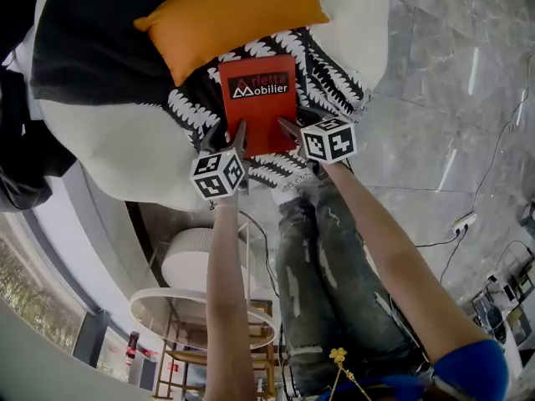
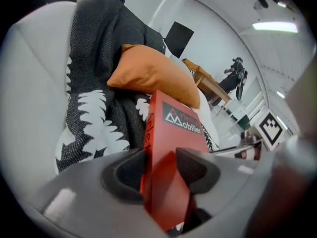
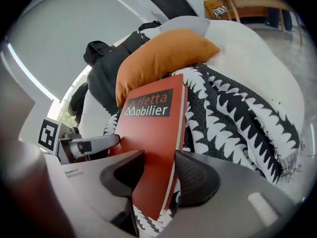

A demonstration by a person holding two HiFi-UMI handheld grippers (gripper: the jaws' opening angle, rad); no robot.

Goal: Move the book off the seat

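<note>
Item: red book (image 1: 257,107), the cover lettered in white on a black panel. It is laid flat on a black-and-white patterned throw (image 1: 330,78), which is spread over a rounded white seat (image 1: 109,149). The far edge of the book is set just beside an orange cushion (image 1: 230,15).

Left claw (image 1: 227,140): placed at the near left corner of the book. In the left gripper view the jaws are seen spread wide, and the spine edge of the book (image 2: 171,182) is taken in between them. No firm press of the pads on the book is made out.

Right claw (image 1: 294,128): placed at the near right corner. In the right gripper view the jaws are likewise spread wide, with the book's (image 3: 148,148) near edge between them and a gap left at the pads. The book is not lifted.

Surroundings: a dark garment (image 1: 17,140) is draped at the seat's left side. A grey marbled floor (image 1: 451,98) is seen to the right.
</note>
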